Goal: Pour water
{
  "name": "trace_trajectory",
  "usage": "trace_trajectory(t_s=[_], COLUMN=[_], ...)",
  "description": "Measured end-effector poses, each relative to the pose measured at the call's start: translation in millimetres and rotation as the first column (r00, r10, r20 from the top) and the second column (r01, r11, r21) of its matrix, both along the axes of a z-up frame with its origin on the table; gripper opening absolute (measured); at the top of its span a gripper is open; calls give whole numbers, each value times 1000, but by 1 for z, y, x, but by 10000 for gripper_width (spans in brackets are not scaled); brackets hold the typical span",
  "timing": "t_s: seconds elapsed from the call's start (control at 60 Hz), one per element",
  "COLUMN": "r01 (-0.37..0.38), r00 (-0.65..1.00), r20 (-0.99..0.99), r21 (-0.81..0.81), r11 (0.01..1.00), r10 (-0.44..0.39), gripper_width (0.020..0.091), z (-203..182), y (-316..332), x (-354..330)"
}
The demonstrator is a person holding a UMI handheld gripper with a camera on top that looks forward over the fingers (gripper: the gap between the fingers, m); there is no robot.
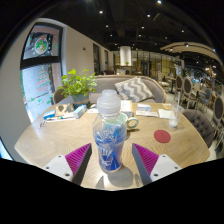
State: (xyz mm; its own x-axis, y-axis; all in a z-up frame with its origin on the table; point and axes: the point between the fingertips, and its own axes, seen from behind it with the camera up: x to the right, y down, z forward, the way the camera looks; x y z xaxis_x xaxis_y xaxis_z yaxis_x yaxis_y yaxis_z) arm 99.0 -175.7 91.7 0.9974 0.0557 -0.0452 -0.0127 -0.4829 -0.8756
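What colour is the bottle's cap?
White, or a pale translucent white. The gripper view shows the cap best, atop the bottle standing between the open jaws.

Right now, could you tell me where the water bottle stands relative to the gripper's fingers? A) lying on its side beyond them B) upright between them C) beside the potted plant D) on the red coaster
B: the bottle stands upright on the table between the gripper's two open fingers.
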Motion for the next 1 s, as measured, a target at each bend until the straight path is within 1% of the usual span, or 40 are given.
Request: trace_trajectory(t_s=[0.117, 0.167, 0.2, 0.233, 0.3, 0.433, 0.5, 0.517, 0.683, 0.733, 0.783, 0.85, 0.917, 1.0], r01=[46, 48, 48, 47, 59, 93, 106, 108, 150, 140, 140, 121, 88, 44], r00=[998, 998, 998, 998, 998, 993, 985, 981, 898, 842, 759, 610, 426, 173], r20=[32, 44, 44, 35, 33, 71, 133, 155, 406, 514, 630, 779, 899, 984], r21=[38, 40, 39, 44, 44, 27, 35, 39, 80, 87, 89, 90, 74, 25], r11=[998, 998, 998, 998, 997, 995, 994, 993, 985, 986, 986, 989, 993, 999], r10=[-47, -50, -50, -48, -61, -95, -109, -112, -169, -165, -165, -146, -105, -32], gripper_width=[703, 651, 595, 511, 481, 372, 365, 341, 337, 337, 338, 338, 337, 336], z=[-10, -16, -18, -19, -21, -13, -1, 3, 51, 68, 81, 99, 113, 119], y=[34, 43, 47, 51, 59, 53, 56, 56, 88, 97, 117, 139, 156, 180], x=[2, 0, -2, -4, -2, 6, 20, 24, 93, 120, 137, 160, 177, 185])
